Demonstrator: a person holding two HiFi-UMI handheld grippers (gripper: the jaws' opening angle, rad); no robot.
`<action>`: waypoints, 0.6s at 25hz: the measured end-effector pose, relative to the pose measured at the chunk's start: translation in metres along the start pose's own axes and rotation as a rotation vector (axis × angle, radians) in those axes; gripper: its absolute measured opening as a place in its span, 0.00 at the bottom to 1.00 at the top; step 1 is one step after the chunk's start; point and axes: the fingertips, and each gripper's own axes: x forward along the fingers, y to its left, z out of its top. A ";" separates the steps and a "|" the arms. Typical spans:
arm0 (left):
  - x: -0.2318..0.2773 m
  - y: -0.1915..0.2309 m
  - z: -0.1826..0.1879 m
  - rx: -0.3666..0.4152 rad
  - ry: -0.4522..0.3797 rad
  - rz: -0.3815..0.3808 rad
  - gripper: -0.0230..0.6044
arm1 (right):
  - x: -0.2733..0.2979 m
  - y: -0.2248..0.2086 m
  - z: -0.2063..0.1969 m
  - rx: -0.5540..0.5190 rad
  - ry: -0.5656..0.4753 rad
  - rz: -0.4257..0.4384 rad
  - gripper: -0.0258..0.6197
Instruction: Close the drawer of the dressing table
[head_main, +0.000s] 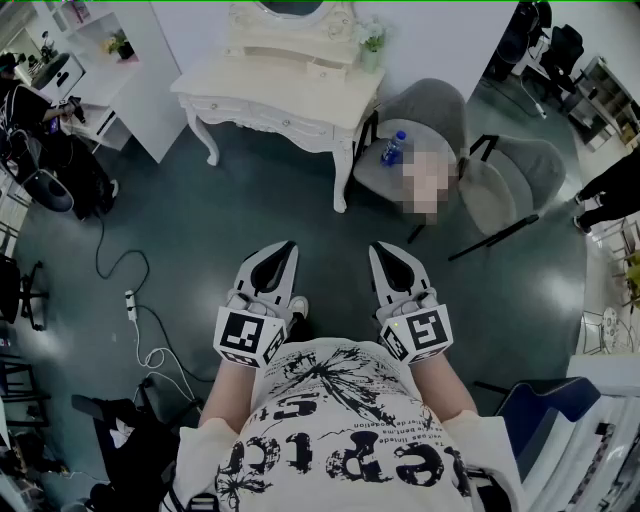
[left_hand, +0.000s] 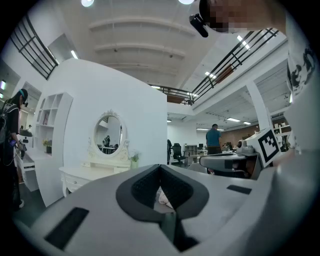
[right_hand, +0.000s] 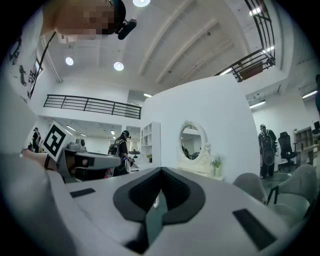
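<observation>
The cream dressing table (head_main: 275, 95) with its oval mirror stands against the white wall at the top of the head view, well away from me. A small drawer (head_main: 322, 68) in its upper tier seems to stick out a little. The table also shows far off in the left gripper view (left_hand: 82, 175) and the right gripper view (right_hand: 197, 167). My left gripper (head_main: 290, 246) and right gripper (head_main: 377, 248) are held side by side close to my body over the dark floor. Both point level toward the table, shut and holding nothing.
Two grey chairs (head_main: 430, 120) stand right of the table, one with a blue bottle (head_main: 393, 148) on its seat. A white shelf unit (head_main: 125, 70) is at the left. A power strip with cable (head_main: 130, 305) lies on the floor. People stand at both edges.
</observation>
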 end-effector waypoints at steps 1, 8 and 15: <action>-0.001 -0.001 -0.001 -0.002 0.002 0.000 0.07 | -0.002 0.000 -0.001 0.004 0.001 -0.004 0.07; -0.008 -0.003 -0.007 -0.019 0.012 -0.004 0.07 | -0.009 0.003 -0.008 0.015 0.016 -0.018 0.07; 0.000 0.006 -0.021 -0.072 0.036 -0.012 0.07 | -0.003 -0.007 -0.022 0.073 0.039 -0.072 0.07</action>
